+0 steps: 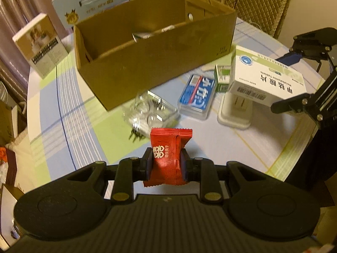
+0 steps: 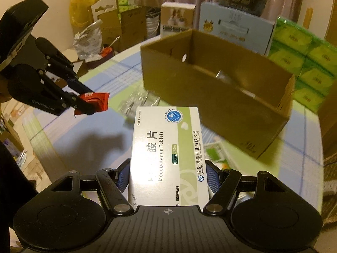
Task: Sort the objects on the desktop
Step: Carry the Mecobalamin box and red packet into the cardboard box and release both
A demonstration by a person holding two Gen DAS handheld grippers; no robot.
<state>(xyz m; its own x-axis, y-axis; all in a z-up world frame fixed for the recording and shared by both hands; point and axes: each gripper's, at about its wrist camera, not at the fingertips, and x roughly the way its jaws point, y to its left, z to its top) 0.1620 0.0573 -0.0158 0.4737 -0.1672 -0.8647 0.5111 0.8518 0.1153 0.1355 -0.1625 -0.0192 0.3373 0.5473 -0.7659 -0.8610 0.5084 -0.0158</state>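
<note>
My left gripper (image 1: 166, 164) is shut on a red snack packet (image 1: 168, 147), held upright above the tablecloth; the right wrist view shows that same packet (image 2: 94, 99) in the left gripper (image 2: 88, 103) at the left. My right gripper (image 2: 167, 177) is shut on a white and green medicine box (image 2: 166, 154), lifted off the table. The left wrist view has that box (image 1: 265, 78) at the right, with the right gripper (image 1: 294, 80) around it. An open cardboard box (image 1: 155, 59) (image 2: 214, 92) stands beyond both, with a small item inside.
A clear plastic tray (image 1: 151, 111), a blue card case (image 1: 198, 94), a small green box (image 1: 221, 78) and a white charger (image 1: 236, 109) lie on the checked tablecloth (image 1: 63, 105). A book (image 1: 40, 44), a pale blue carton (image 1: 92, 4) and green tissue packs (image 2: 301, 63) stand behind.
</note>
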